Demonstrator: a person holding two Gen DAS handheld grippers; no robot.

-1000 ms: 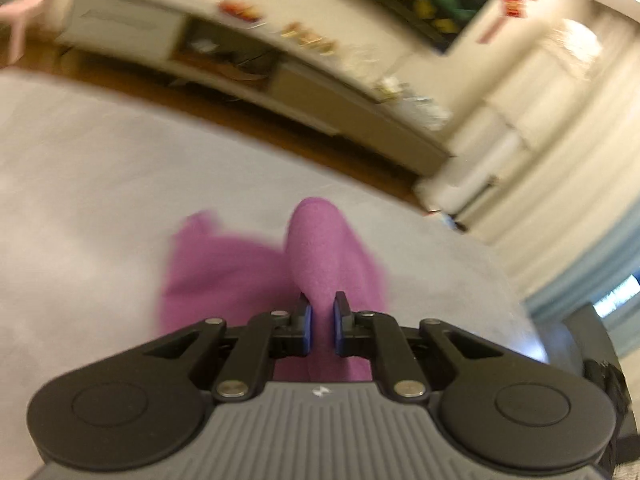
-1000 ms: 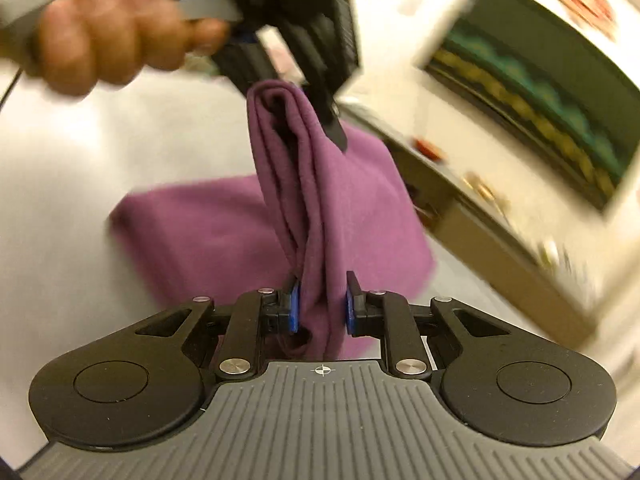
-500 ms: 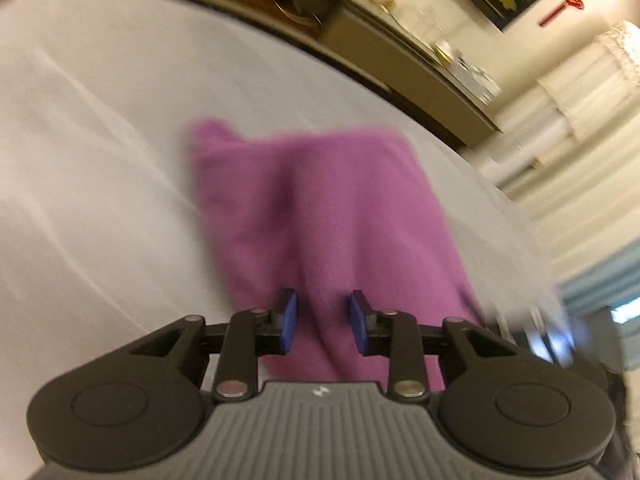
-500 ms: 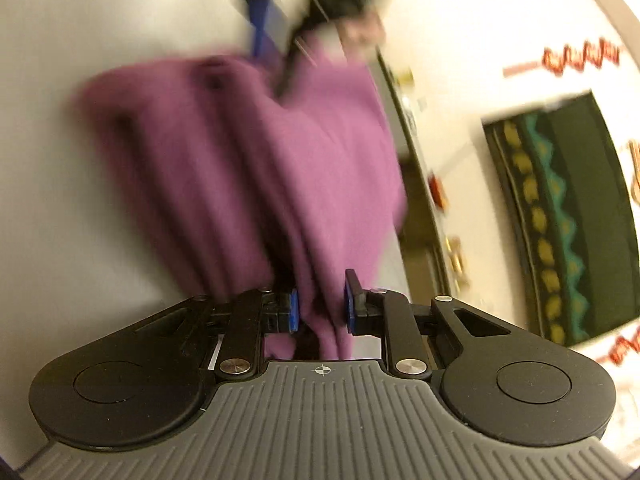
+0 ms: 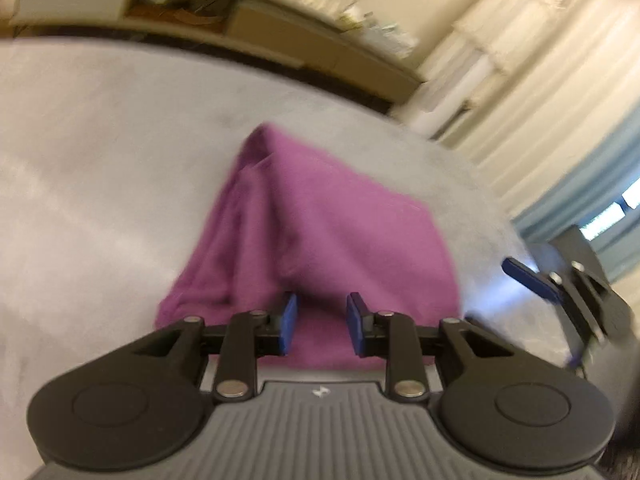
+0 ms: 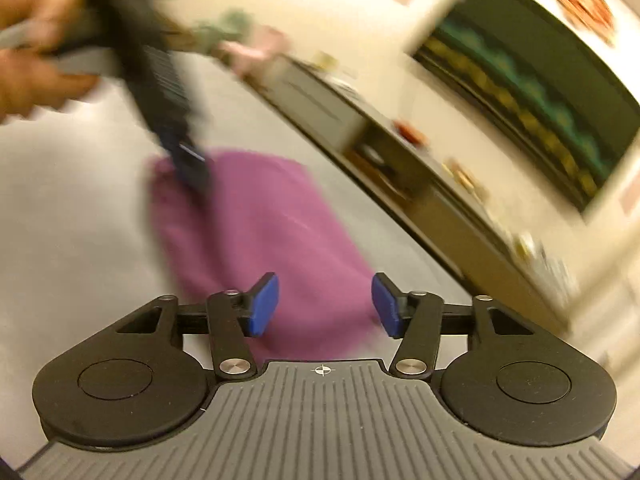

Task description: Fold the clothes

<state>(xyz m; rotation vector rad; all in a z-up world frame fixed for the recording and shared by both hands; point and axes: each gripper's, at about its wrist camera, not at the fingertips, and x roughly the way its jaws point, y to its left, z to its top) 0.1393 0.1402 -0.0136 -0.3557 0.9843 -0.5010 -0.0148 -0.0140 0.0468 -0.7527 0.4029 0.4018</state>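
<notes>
Right wrist view is blurring the low cabinet's (image 6: 400,168) contents; right gripper (image 6: 324,306), just opening, and left gripper (image 5: 322,328) are gaping over the purple garment (image 5: 328,240), gripping nothing.

1. Cloth (image 5: 320,248) flat on bed (image 5: 100,160).
2. Left gripper (image 5: 322,324) at its near edge, right gripper (image 6: 325,306) alongside.
3. Cabinet (image 5: 280,40) beyond the bed, along the wall.
</notes>
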